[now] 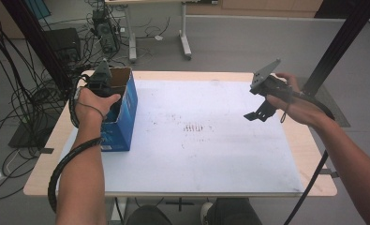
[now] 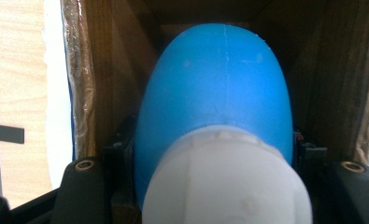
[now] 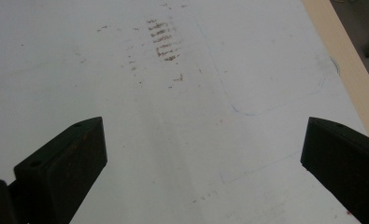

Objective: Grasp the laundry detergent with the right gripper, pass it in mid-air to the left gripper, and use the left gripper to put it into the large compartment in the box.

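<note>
Blue bottle (image 2: 215,88) with white cap (image 2: 226,182) down inside the open blue cardboard box (image 1: 122,110) at the table's (image 1: 220,178) left side, left gripper (image 1: 99,80) clenched around the bottle, right gripper (image 1: 261,111) released, its 2 jaws spread wide over the bare white mat (image 3: 182,140) at right.

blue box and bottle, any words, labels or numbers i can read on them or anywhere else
None can be read.
blue box: pale print low on its side in the high view, too small and blurred to read.
blue bottle between the left hand-held gripper's jaws: plain, white cap unmarked.
white mat: brown smudges, no writing.
</note>
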The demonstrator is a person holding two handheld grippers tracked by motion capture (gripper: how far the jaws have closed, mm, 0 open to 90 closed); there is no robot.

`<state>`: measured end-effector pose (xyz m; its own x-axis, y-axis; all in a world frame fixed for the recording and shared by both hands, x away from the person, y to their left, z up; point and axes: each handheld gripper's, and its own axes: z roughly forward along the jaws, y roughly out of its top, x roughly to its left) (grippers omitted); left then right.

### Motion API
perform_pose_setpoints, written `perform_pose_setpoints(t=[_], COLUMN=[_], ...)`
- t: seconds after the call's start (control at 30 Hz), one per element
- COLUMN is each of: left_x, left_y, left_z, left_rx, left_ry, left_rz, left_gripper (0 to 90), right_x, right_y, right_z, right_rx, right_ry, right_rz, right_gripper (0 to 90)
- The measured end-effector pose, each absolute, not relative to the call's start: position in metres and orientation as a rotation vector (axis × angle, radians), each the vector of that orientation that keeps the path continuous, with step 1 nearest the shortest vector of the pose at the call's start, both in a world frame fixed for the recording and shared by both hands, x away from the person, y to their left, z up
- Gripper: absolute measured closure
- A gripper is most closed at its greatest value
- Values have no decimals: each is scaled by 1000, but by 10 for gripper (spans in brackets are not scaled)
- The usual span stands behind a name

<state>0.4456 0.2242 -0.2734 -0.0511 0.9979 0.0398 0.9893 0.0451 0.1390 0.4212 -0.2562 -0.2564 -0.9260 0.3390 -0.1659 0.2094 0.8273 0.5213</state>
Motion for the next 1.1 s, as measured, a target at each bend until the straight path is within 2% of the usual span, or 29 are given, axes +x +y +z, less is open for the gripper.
perform_pose_setpoints(t=[1.1], left_x=[445], left_y=[226], left_z=[-274], left_rx=[2106], left_ry=[2221], left_rz=[200], left_gripper=[364], right_x=[421], right_y=[-258], right_z=[-254], right_rx=[426], right_ry=[2756], right_rz=[734], right_gripper=[2])
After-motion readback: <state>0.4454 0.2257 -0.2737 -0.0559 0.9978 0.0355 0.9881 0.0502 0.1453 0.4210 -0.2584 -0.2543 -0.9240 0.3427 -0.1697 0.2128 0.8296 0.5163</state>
